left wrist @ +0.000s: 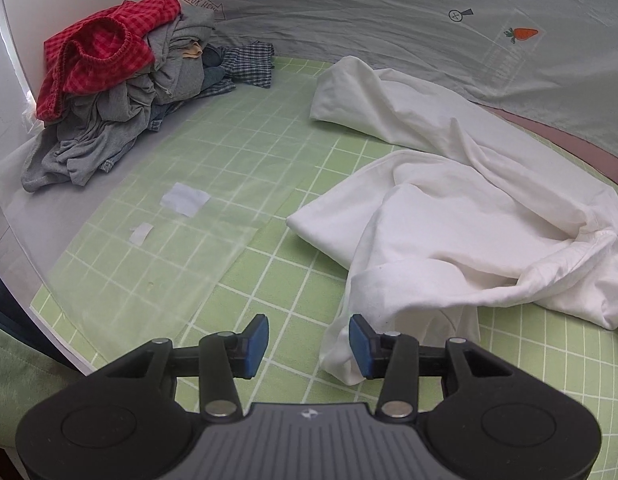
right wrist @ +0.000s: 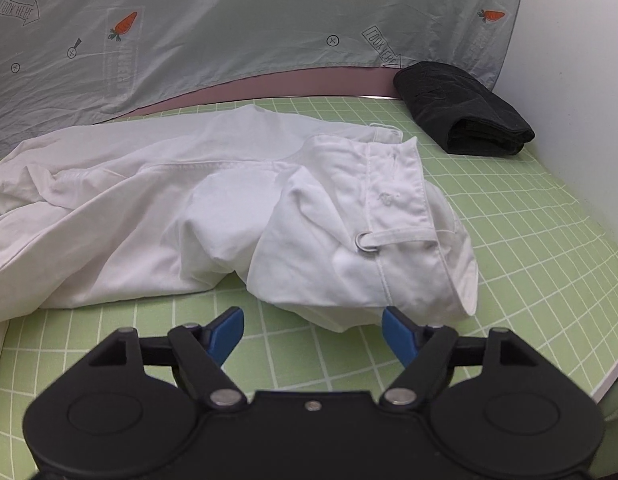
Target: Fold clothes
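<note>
Across the middle and right of the left wrist view, crumpled white trousers (left wrist: 461,216) are spread over a green grid mat (left wrist: 269,280), with one loose end draped down toward the bottom centre. At the bottom of that frame the left gripper (left wrist: 308,346) is seen with its blue pads (left wrist: 256,346) held apart; the right-hand pad lies against or just beside the drooping white cloth, and nothing is clamped between them. A heap of unfolded clothes (left wrist: 121,92), topped by a red checked garment (left wrist: 105,52) over grey and blue-checked pieces, is piled in the upper left. A clear plastic sheet (left wrist: 157,216) bearing two small white patches is laid on the mat at the left. A grey printed cloth (left wrist: 389,20) with a carrot motif is hung across the top of the frame.

From the right wrist view, the waistband (right wrist: 393,184) of the trousers is shown at centre right, turned over, with a metal ring (right wrist: 365,243) on a tab. The right gripper (right wrist: 313,334) is held at the bottom centre with its blue pads (right wrist: 227,336) wide apart and empty, just short of the nearest fold. A folded black garment (right wrist: 461,110) is set on the mat in the upper right, well apart from the trousers, beside a white wall (right wrist: 569,80).
</note>
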The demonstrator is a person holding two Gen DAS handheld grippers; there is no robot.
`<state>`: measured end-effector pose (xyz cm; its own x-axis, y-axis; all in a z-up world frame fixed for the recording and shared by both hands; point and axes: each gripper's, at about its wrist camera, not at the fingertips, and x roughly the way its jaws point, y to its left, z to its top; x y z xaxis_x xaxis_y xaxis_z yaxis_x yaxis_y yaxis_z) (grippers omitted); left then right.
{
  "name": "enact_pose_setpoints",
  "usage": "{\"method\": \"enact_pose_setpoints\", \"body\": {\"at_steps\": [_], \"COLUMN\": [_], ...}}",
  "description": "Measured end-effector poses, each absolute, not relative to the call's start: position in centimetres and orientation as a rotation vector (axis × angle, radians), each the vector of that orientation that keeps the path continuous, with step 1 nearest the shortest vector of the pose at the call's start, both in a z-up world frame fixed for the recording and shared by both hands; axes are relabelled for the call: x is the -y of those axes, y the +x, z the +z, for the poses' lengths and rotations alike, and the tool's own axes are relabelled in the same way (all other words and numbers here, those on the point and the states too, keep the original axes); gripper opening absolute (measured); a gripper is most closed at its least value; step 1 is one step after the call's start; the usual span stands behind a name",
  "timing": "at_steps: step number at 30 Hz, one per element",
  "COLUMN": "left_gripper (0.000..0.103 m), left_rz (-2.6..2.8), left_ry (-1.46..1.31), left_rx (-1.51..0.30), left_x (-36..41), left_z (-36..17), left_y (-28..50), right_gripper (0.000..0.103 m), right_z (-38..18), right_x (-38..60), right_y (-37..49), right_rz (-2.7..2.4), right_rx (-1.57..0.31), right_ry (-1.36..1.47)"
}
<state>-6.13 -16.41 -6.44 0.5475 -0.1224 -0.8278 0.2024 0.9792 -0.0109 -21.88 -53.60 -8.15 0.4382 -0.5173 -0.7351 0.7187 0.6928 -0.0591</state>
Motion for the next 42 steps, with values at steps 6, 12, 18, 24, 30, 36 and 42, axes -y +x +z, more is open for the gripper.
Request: {"method": "enact_pose_setpoints", "body": {"at_steps": [6, 12, 18, 24, 30, 36, 42], "left_gripper": [0.048, 0.057, 0.057, 0.041, 0.01, 0.005, 0.005], "left_rz": [-0.242, -0.352, -0.319, -0.318, -0.288, -0.2, -0.082], "left_ry": [0.097, 0.106, 0.094, 0.075, 0.059, 0.111, 0.161], "left_rx": [-0.981, -1.006, -1.036, -1.069, -1.068, -1.018, -0.943], "left_x": [16.3, 16.3, 16.9, 17.1, 17.2, 16.9, 14.6], "left_z": [-6.5, -6.7, -8.2, -9.3, -9.7, -8.6, -5.8], "left_y": [-6.5, -7.0, -5.7, -4.1, -3.1, -3.5, -4.9], "right_gripper": [0.077, 0.078, 0.079, 0.084, 0.082, 0.017, 0.009], "right_z": [-8.4, -8.4, -9.0, -9.2, -10.1, -10.2, -8.5], "right_x": [53.7, 53.1, 53.4, 56.1, 59.3, 61.1, 61.5], "right_y": [-22.0, -21.1, -19.9, -20.5, -21.9, -23.5, -26.3], "right_rz": [-0.795, -0.767, -0.784, -0.828, -0.911, -0.975, -1.032], "right_rx": [-0.808, -0.816, -0.827, -0.748, -0.663, -0.613, -0.596], "right_ry": [0.307, 0.293, 0.309, 0.551, 0.8, 0.809, 0.68]}}
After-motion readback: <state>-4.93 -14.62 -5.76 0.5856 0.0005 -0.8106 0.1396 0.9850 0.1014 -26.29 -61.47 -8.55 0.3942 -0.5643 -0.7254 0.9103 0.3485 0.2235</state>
